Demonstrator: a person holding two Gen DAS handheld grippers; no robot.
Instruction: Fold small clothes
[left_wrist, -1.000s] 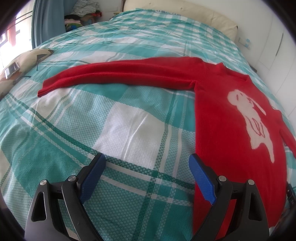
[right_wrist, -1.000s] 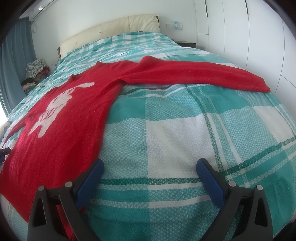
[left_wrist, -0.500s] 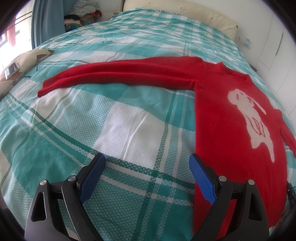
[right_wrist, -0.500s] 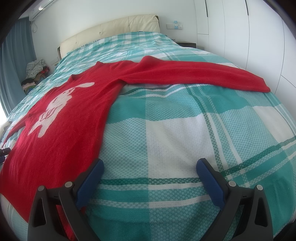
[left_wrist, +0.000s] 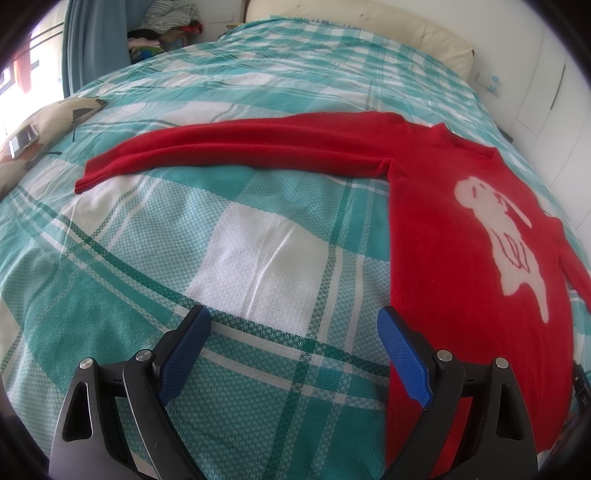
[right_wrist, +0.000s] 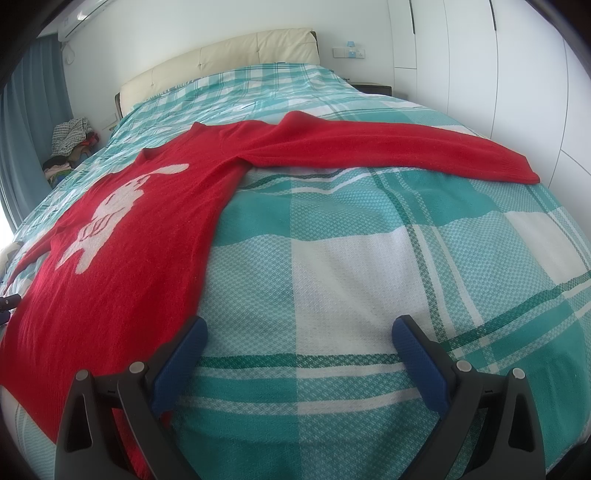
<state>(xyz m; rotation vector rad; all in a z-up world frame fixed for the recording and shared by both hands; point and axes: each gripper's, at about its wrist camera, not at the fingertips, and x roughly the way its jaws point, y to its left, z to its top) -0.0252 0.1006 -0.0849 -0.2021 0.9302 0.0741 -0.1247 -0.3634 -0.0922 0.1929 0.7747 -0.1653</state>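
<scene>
Red sweater (left_wrist: 461, 258) lies flat on the bed (left_wrist: 258, 258): soft, light knit, likely limp. Best taken at a cuff (left_wrist: 85, 181). Left gripper (left_wrist: 293, 332) and right gripper (right_wrist: 299, 343) fingers apart, empty.

Bedroom interior. Bed (right_wrist: 369, 258) with teal, white and green plaid cover; cream padded headboard (right_wrist: 221, 59) at its head edge, against a white wall (right_wrist: 155, 33). White wardrobe doors (right_wrist: 498, 66) along one side; wall switch plate (right_wrist: 349, 52) beside the headboard; dark bedside unit (right_wrist: 373, 88) below it. Air conditioner (right_wrist: 83, 16) high on the wall. Blue curtain (right_wrist: 26, 122) at a bright window; heap of mixed laundry (right_wrist: 70, 144) beside it. Patterned cushion (left_wrist: 48, 122) at the bed's edge, a phone (left_wrist: 23, 139) on it. Daylight.
</scene>
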